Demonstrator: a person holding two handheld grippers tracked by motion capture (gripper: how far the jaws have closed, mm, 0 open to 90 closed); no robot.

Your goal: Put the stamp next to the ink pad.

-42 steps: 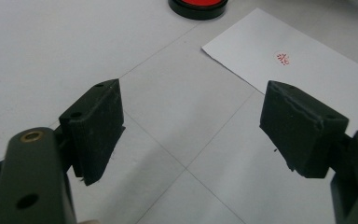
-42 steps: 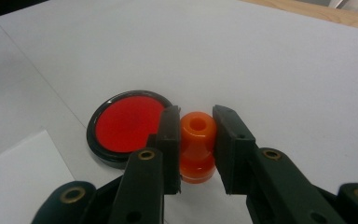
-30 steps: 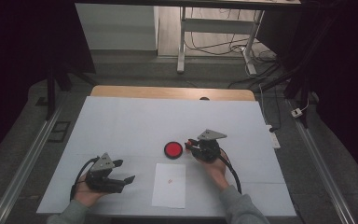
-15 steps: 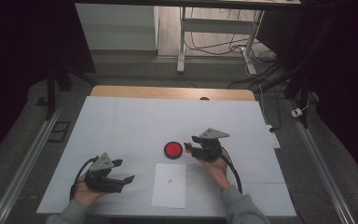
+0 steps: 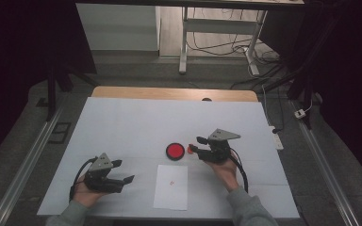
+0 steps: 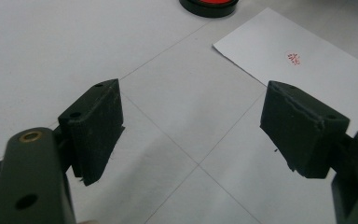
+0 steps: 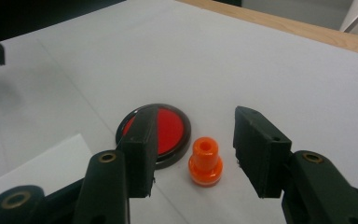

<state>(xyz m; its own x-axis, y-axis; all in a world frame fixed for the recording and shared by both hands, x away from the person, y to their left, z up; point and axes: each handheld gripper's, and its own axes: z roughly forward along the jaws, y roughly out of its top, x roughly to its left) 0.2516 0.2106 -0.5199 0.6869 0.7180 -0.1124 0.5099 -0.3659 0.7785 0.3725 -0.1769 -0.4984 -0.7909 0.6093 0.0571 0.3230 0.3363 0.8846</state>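
Jaws of right gripper (image 7: 193, 154) just opened, straddling orange stamp (image 7: 205, 162) untouched.

White table (image 5: 136, 122), wooden strip along its far edge. Red round ink pad (image 5: 175, 151) near the middle. Small orange stamp (image 5: 190, 151) just right of the pad, standing on the table. Right gripper (image 5: 199, 145) held just right of the stamp, pointing left at it; its jaws have just been opening and stand apart. White paper sheet (image 5: 171, 186) lies nearer the person, a small red mark on it. Left gripper (image 5: 122, 171) low at the table's left, jaws apart, nothing between them.
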